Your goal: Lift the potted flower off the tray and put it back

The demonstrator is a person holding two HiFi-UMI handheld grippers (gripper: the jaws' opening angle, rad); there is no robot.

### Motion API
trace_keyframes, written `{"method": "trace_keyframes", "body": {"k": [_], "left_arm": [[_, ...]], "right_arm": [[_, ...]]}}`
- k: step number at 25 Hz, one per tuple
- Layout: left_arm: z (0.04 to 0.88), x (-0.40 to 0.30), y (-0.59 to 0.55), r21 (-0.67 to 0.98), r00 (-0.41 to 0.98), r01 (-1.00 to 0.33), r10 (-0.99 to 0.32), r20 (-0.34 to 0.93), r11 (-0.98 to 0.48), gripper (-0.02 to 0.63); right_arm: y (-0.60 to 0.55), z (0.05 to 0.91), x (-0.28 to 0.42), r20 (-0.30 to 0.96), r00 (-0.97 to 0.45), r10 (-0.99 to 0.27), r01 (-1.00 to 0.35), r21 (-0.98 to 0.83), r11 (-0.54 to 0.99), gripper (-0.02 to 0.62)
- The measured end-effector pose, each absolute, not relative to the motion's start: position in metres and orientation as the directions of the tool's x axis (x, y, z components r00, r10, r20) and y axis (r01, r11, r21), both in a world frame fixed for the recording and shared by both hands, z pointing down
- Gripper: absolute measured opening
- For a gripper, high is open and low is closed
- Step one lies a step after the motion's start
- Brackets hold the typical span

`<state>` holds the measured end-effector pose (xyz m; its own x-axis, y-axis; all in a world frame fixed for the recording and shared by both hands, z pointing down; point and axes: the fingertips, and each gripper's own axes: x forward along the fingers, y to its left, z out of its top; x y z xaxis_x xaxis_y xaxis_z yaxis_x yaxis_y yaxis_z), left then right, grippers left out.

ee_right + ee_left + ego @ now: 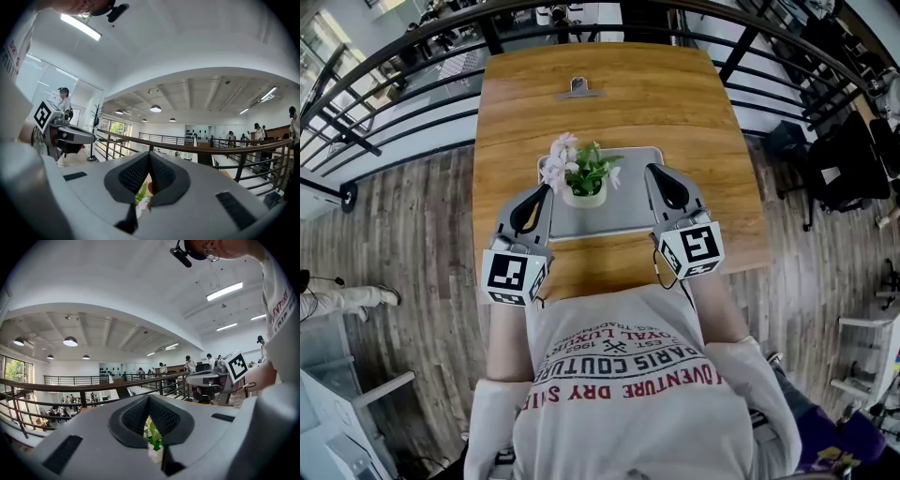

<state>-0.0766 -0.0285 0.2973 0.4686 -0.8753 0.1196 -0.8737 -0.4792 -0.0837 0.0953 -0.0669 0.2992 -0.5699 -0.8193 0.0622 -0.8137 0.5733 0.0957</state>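
Note:
A small white pot of green leaves and pale pink flowers (pixel 584 187) stands on a grey tray (pixel 623 220) in the middle of the wooden table (pixel 609 103). My left gripper (pixel 547 188) hangs at the tray's left edge and my right gripper (pixel 651 170) at its right edge, with the plant between them and touched by neither. In the left gripper view the left gripper (pixel 149 398) is shut and empty, leaves (pixel 154 439) showing below the pads. The right gripper (pixel 149 157) is likewise shut and empty above the leaves (pixel 140 192).
A black binder clip (pixel 579 89) lies near the table's far edge. A dark metal railing (pixel 394 89) curves round behind the table. Black chairs (pixel 853 159) stand at the right, and a person's foot (pixel 342 300) is on the wooden floor at the left.

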Motion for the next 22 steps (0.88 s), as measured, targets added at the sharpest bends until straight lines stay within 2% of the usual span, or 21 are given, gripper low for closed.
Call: {"method": "trace_keyframes", "body": {"k": [7, 22], "left_arm": [[0.2973, -0.075, -0.0253, -0.09, 0.462, -0.876, -0.878, 0.123, -0.474, 0.012], [0.2928, -0.0759, -0.0315, -0.112, 0.455, -0.878, -0.885, 0.101, -0.465, 0.012]], "right_arm": [[-0.0668, 0.3059, 0.0956, 0.094, -0.563, -0.821, -0.814, 0.109, 0.571, 0.026], [-0.0749, 0.3052, 0.092, 0.079, -0.565, -0.821, -0.815, 0.103, 0.57, 0.026]]}}
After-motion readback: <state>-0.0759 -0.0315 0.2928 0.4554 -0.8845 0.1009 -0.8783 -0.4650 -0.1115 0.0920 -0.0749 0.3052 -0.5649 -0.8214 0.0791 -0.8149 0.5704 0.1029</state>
